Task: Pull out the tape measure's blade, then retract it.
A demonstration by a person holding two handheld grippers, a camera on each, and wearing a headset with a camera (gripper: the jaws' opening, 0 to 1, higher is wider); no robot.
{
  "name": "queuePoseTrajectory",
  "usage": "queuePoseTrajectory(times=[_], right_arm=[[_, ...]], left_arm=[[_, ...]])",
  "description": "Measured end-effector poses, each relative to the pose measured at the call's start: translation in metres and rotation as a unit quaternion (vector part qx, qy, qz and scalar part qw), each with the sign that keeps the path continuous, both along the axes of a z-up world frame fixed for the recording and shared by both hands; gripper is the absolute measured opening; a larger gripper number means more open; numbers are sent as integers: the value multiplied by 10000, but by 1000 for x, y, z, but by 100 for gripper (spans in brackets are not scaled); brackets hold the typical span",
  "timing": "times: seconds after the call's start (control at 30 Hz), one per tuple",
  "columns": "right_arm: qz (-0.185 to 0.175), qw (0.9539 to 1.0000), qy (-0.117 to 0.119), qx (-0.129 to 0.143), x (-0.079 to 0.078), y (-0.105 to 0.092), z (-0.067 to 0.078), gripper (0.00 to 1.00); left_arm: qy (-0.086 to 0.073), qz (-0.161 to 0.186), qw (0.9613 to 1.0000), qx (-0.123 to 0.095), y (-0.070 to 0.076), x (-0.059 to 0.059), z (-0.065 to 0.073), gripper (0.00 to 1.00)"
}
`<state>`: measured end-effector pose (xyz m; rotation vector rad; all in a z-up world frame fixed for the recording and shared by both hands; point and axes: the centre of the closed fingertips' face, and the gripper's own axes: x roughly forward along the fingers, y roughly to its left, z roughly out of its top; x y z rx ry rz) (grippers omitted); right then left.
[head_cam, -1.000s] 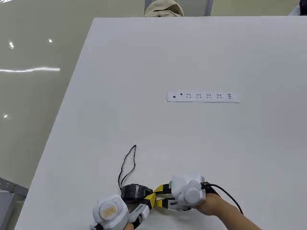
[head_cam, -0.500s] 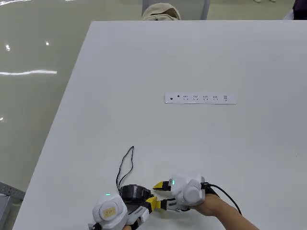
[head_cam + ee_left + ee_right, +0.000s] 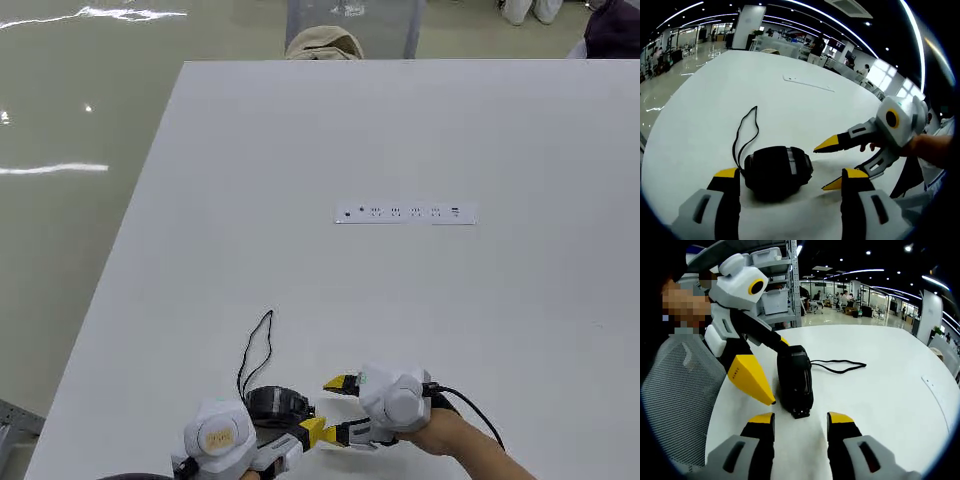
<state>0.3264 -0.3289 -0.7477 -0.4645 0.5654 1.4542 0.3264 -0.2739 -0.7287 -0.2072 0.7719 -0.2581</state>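
The black tape measure (image 3: 277,404) lies on the white table (image 3: 400,300) near its front edge, its thin black wrist strap (image 3: 255,350) trailing away. No blade is out. My left gripper (image 3: 290,425) is open, its yellow-tipped jaws straddling the case (image 3: 775,170) without clamping it; the right-hand jaw stands clear of it. My right gripper (image 3: 335,408) faces the tape measure (image 3: 796,377) from the other side, open, with its tips just short of the case end. In the left gripper view the right gripper (image 3: 830,165) comes in from the right.
A white power strip (image 3: 405,212) lies flat at mid-table, far beyond the grippers. The table's left edge (image 3: 110,270) drops to a glossy floor. A chair back (image 3: 318,42) stands at the far edge. A person's hand (image 3: 450,440) holds the right gripper.
The right gripper's jaws have spread wider in front of the tape measure. The head camera has tilted, shifting the whole picture. The tape measure has stayed in place.
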Motion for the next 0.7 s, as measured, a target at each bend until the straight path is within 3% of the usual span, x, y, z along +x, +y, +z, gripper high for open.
queuePoseTrajectory(times=[0.23,0.43,0.7], right_arm=[[-219,9998,-13,4,-4,-11,9,48],[-519,9986,10,17,-7,-24,14,54],[-1001,9949,7,145,-8,-39,32,61]], left_arm=[[-115,-377,9991,142,-4,-2,7,84],[-266,-860,9954,324,-5,-6,13,85],[-475,-1208,9907,398,-1,-12,26,86]])
